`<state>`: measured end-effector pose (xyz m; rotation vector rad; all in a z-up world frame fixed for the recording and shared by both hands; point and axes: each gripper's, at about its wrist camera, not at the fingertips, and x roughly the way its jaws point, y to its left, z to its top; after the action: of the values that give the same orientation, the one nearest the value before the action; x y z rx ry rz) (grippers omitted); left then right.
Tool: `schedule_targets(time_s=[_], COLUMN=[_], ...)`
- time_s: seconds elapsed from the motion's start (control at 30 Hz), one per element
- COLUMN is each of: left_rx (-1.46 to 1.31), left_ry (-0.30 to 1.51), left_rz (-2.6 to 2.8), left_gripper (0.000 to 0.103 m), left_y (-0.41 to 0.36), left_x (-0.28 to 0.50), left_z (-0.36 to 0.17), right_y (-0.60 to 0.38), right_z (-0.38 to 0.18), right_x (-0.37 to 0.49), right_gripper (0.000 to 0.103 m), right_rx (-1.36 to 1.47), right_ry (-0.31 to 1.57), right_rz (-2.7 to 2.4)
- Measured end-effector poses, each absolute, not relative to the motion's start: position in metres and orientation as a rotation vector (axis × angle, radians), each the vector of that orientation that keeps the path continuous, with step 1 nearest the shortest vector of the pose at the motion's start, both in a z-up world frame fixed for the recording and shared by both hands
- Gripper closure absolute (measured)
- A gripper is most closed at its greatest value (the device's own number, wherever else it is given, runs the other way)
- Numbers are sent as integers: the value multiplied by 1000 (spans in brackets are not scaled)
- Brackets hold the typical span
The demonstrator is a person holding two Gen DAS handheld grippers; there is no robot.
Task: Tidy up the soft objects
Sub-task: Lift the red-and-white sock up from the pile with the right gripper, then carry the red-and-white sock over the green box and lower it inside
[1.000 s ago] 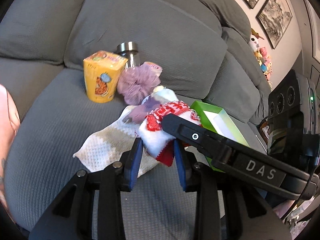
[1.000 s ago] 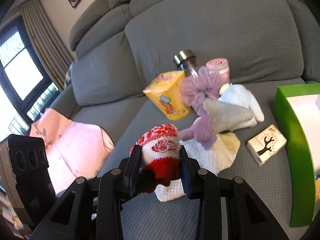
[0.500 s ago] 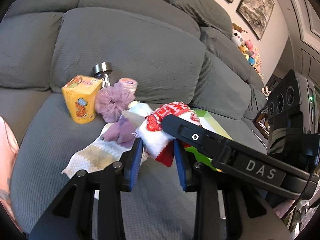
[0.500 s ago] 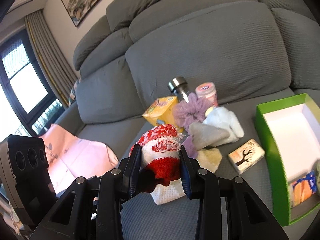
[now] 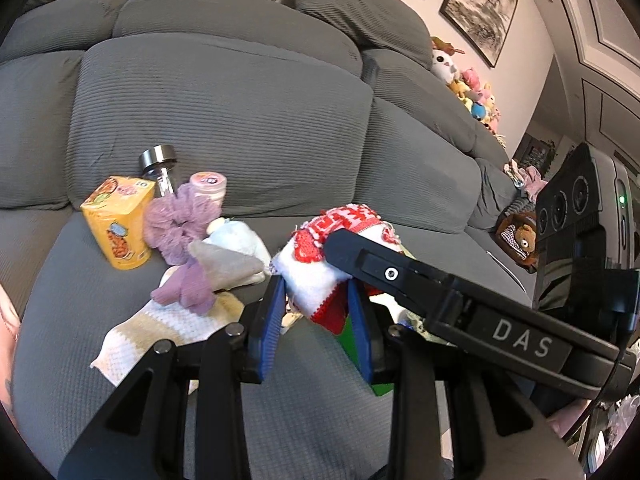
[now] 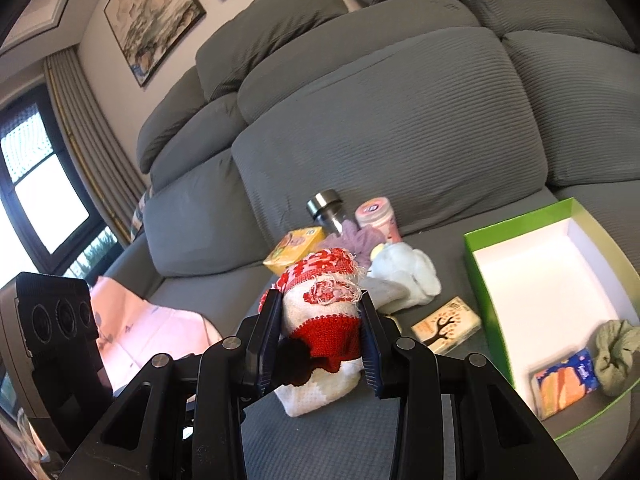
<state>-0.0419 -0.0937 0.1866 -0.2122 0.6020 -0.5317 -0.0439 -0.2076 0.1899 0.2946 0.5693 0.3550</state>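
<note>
Both grippers are shut on the same red and white knitted sock [image 5: 316, 284], held above the sofa seat; it also shows in the right wrist view [image 6: 324, 312]. My left gripper [image 5: 316, 320] grips its lower end. My right gripper [image 6: 320, 344] grips its middle. A green box [image 6: 476, 256] with a white inside lies to the right, holding a grey-green scrunchie [image 6: 614, 354] and a tissue pack [image 6: 564, 384]. On the seat lie a purple scrunchie [image 5: 180, 224], a pale blue plush [image 6: 408, 272], a grey sock [image 5: 228, 266], a purple sock [image 5: 188, 288] and a cream cloth [image 5: 168, 328].
A yellow carton [image 5: 118, 222], a steel-capped bottle [image 5: 160, 168] and a pink-lidded jar [image 5: 208, 184] stand against the grey backrest. A small tree-print box [image 6: 446, 324] lies beside the green box. A pink cloth [image 6: 136, 332] lies at left. Plush toys [image 5: 468, 84] sit on the far backrest.
Both grippers have risen and pulled back from the pile with the sock between them. The view has swung right, so more of the green box's inside shows.
</note>
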Motion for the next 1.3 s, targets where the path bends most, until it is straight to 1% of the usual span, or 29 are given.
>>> schedule_targets(time_s=[0.67,1.3], left_rx=[-144,-70], left_ry=[608,741], left_rz=[-635,-759], left_gripper=[74,74], left_y=[-162,-237], left_x=[-34,-3], left_z=[193,170], right_y=[-277,-345], right_z=[195,169], right_x=[-58,-52], right_gripper=[65,65], right_rx=[380,506], right_ry=[511,553], right_rz=[250,69])
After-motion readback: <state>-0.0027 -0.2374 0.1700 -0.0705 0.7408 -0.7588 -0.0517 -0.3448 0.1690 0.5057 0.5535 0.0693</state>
